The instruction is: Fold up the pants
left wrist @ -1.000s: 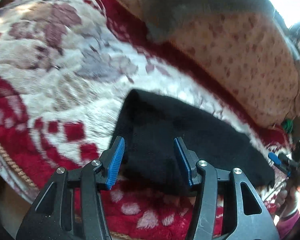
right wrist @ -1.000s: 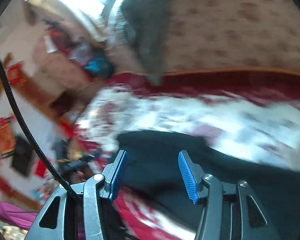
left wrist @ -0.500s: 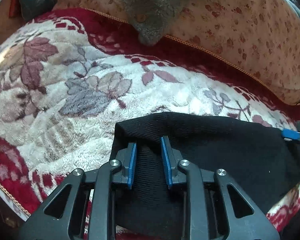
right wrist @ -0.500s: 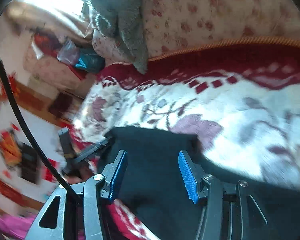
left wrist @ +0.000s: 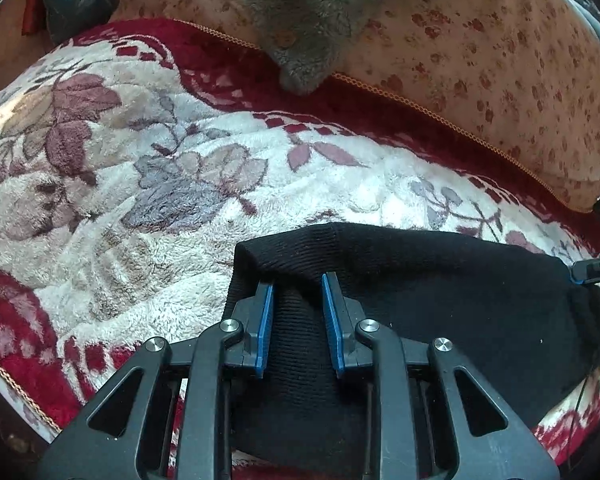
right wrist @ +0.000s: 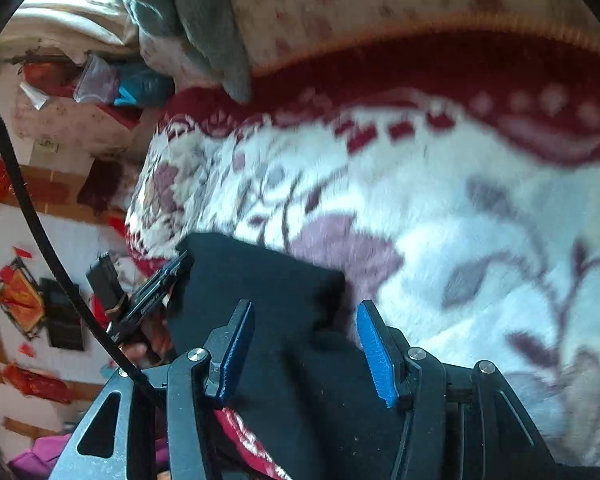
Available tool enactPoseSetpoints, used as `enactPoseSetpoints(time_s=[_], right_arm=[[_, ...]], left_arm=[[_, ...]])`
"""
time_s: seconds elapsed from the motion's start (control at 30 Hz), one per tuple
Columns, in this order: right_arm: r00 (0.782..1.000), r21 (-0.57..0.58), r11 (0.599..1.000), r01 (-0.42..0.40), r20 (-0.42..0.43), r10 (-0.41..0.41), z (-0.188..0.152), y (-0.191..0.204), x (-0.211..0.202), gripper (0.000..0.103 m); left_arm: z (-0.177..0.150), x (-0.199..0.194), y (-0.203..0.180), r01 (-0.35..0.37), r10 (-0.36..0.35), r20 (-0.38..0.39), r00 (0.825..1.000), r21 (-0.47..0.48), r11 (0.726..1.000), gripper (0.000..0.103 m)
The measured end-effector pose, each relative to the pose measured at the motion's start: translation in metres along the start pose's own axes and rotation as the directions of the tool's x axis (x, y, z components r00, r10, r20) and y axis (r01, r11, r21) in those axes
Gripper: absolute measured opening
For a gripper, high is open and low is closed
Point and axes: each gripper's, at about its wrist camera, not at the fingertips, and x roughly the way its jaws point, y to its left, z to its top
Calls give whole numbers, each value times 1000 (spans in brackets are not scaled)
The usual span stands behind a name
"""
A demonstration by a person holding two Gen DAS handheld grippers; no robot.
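Black ribbed knit now sits bunched between the blue pads of the left gripper [left wrist: 296, 292], whose jaws have just been closing: a second ago they stood wide above the cloth, and now they pinch a raised ridge of the pants [left wrist: 440, 296] near their left end. Fabric rises in a small peak at the pinch, so the grip looks taken rather than merely lined up.

Across the garment, the right gripper [right wrist: 306, 320] has swung down and closer over the same second, and its jaws stand spread as before, straddling a corner of the pants [right wrist: 260, 280] without pressing on it. From that side the left gripper [right wrist: 156, 288] shows as a dark tool at the far edge of the cloth, with a hand [right wrist: 140, 350] partly visible behind it.

Pants lie flat and dark on a plush blanket [left wrist: 140, 184] of white pile with mauve leaves and a red border, spread over what appears to be a sofa seat; a spotted tan cushion [left wrist: 480, 60] and a grey fleece [left wrist: 308, 20] rest behind.

With 1 end gripped and the other about to be, the fold seems to be at its pick-up stage. Likely next: the right jaws close on their corner, then both ends lift together. Thick knit may slip if only the top layer is caught.
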Motion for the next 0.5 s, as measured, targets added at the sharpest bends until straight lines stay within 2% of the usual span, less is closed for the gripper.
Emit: enactPoseSetpoints(time_s=[0.1,0.17,0.27,0.3,0.33,0.4,0.43,0.5], right_arm=[[1000,-43,999,17,0,-17,7,11,17,51],[999,-64,998,-15,46,17,11,18,18,42],[991,-118,993,-20,132,35,13,26,11,32],[979,-116,993,-35,194,58,11,24,3,30],[967,-113,993,-39,245,66,8,21,-3,28],[933,-81,996,-28,355,55,4,8,-10,27],[931,-43,999,-32,363,46,4,1,-7,27],[940,25,999,-27,340,17,0,-8,-1,28]], left_arm=[[3,1,0,-4,4,-6,1000,0,1000,23],[7,-2,2,-15,15,3,1000,-1,1000,23],[11,-11,8,-52,53,53,997,-12,999,22],[11,-10,12,-85,86,73,994,-15,996,17],[10,-7,14,-105,106,72,992,-16,994,16],[8,3,22,-86,87,25,996,-48,995,16],[7,3,25,-74,76,19,997,-66,995,16],[6,-11,27,-50,54,51,997,-72,996,16]])
